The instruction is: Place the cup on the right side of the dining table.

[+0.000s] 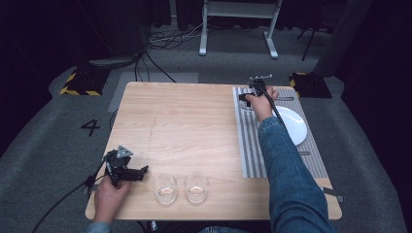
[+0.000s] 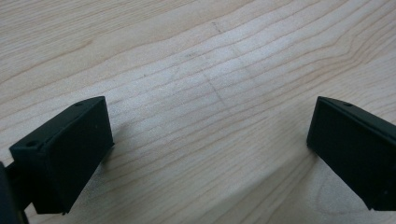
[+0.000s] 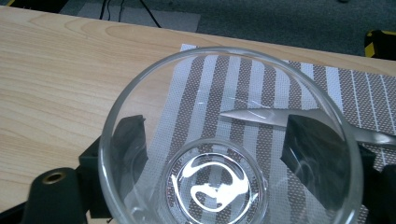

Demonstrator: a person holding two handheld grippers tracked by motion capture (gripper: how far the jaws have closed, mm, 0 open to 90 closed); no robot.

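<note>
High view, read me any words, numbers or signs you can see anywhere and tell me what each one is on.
"4": a dark numeral on the grey carpeted floor, left of the light wooden table.
No other text is readable; the yellow-and-black striped blocks carry only stripes, no words.

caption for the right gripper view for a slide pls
Right tool with its jaws on either side of a clear glass above the striped placemat, a knife showing through the glass.
</note>
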